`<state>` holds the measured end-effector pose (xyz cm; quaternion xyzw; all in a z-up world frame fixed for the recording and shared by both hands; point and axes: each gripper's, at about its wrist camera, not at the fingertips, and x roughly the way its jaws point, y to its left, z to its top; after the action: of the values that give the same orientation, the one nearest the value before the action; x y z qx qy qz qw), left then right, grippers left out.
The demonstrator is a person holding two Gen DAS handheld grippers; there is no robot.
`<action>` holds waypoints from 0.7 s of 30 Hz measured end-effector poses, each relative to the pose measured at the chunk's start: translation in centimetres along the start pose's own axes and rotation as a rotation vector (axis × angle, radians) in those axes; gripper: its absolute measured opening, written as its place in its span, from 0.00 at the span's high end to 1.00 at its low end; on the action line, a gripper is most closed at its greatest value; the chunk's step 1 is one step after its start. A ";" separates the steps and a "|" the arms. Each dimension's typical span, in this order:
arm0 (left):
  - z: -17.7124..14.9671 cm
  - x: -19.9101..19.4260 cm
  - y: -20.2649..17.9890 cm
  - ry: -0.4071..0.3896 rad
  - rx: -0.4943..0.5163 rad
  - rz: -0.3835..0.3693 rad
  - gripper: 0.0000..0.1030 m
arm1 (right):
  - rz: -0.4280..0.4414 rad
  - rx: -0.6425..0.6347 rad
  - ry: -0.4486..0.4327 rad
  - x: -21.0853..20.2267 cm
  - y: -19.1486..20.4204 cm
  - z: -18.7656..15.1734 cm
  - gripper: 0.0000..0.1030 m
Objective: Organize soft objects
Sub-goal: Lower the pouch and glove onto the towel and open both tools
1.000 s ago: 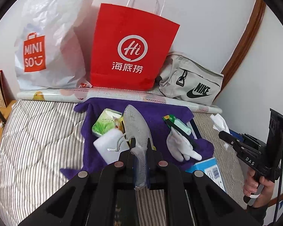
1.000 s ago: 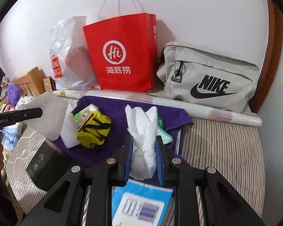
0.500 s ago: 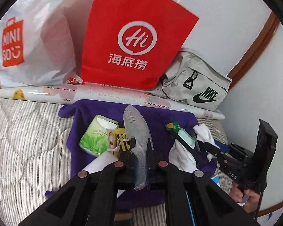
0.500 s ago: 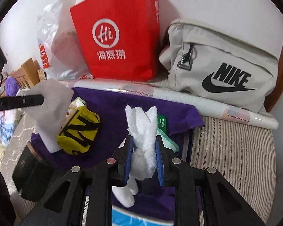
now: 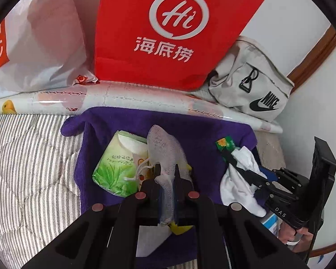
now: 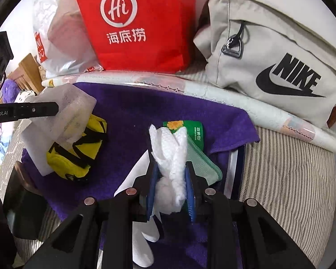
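Note:
My left gripper (image 5: 166, 170) is shut on a white mesh cloth (image 5: 165, 150), held above a purple towel (image 5: 190, 130) on the striped bed. It also shows in the right wrist view (image 6: 71, 109). My right gripper (image 6: 170, 168) is shut on a crumpled white paper towel (image 6: 170, 150), also over the purple towel (image 6: 134, 109); it shows in the left wrist view (image 5: 246, 159). On the towel lie a green tissue pack (image 5: 116, 163), a yellow and black pouch (image 6: 78, 148), a white glove (image 6: 143, 242) and a green packet (image 6: 190, 132).
A red paper bag (image 5: 168, 33), a white plastic bag (image 5: 40, 44) and a grey Nike bag (image 6: 268, 51) stand along the wall behind a rolled printed sheet (image 5: 134, 100). A dark book (image 6: 26, 206) lies at the towel's left edge. A blue box (image 5: 271, 222) lies at the right.
Both grippers have moved forward and lower toward the purple towel, still holding their cloths. The bags at the wall look closer.

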<state>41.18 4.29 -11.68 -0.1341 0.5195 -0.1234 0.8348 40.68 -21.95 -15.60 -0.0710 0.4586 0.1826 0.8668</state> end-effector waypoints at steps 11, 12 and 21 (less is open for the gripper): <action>0.1 0.3 0.3 0.005 0.013 0.035 0.80 | -0.015 -0.002 0.026 0.5 0.1 0.2 0.60; 0.1 0.1 0.1 -0.005 0.024 0.039 0.74 | -0.022 -0.002 0.026 0.5 0.1 0.3 0.55; 0.1 -1.1 -0.2 -0.037 0.055 0.091 0.43 | -0.061 0.019 -0.015 -0.9 0.0 0.6 0.27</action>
<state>40.75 4.51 -10.67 -0.0897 0.5060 -0.0973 0.8523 40.68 -21.97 -14.54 -0.0752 0.4513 0.1520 0.8761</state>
